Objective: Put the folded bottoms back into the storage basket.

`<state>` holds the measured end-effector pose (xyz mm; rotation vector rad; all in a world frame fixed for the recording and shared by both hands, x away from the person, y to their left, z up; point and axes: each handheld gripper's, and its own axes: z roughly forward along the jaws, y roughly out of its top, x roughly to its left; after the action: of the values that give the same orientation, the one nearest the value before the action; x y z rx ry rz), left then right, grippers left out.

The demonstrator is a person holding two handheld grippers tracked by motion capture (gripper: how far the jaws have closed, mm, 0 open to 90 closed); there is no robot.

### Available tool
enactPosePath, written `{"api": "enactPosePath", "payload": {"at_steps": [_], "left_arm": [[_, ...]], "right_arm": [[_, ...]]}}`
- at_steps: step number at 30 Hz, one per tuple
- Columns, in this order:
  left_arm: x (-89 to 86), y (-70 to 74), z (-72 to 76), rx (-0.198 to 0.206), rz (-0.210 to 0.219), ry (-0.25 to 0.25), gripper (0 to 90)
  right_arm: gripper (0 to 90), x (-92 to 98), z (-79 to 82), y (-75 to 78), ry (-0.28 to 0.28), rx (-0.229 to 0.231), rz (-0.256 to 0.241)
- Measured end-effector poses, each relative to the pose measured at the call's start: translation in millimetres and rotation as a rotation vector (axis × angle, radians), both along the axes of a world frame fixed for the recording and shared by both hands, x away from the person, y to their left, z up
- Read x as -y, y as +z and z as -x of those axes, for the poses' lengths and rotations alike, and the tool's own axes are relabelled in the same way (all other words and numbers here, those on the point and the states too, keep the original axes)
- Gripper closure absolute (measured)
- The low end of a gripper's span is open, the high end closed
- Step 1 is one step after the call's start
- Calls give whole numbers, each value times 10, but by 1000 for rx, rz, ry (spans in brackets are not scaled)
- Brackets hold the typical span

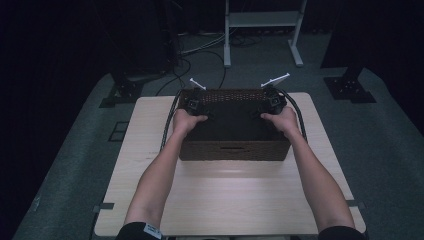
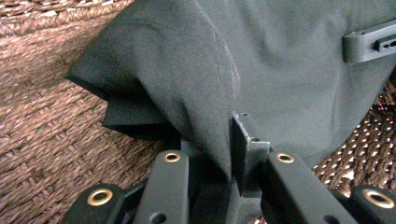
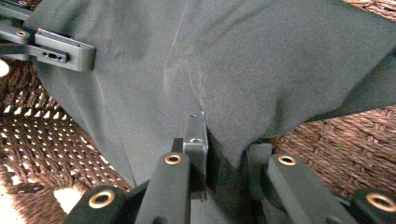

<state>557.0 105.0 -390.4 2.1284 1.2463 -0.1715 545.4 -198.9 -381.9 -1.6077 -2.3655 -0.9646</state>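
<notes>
Left tool (image 2: 219, 154) and right tool (image 3: 224, 154) each pinching dark cloth (image 1: 232, 120) inside wicker basket (image 1: 235, 150) on counter (image 1: 225, 195); no legible writing.

Pale wooden table (image 1: 225, 200), dark woven basket (image 1: 235, 150) resting on it

Both bare forearms come in from six o'clock in the high view and run toward twelve, the left hand (image 1: 186, 121) at about eleven o'clock of the scene's middle and the right hand (image 1: 280, 120) at about one, level with each other and well apart. Each hand grips its tool from behind, with the left gripper (image 1: 194, 103) and the right gripper (image 1: 272, 102) pointing down and inward, a pale plate sticking up at twelve o'clock of each. In the gripper views both pairs of jaws are pinched close together on dark cloth (image 2: 261, 70).
</notes>
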Motion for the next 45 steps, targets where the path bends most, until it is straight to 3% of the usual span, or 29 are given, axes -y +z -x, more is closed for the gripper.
{"api": "enactPosePath", "payload": {"at_steps": [20,29,32,45], "left_arm": [[-39,-55,-42,-14,-28,70,682],[-49,-77,-58,-19,-68,104,640],[-64,-87,-57,-15,-87,111,638],[-167,-35,-30,20,-78,171,603]], "right_arm": [[707,54,-5,-56,-38,-2,43],[706,117,6,-56,-62,-3,76],[707,120,5,-73,-56,-5,81],[691,138,31,-37,-70,14,113]]}}
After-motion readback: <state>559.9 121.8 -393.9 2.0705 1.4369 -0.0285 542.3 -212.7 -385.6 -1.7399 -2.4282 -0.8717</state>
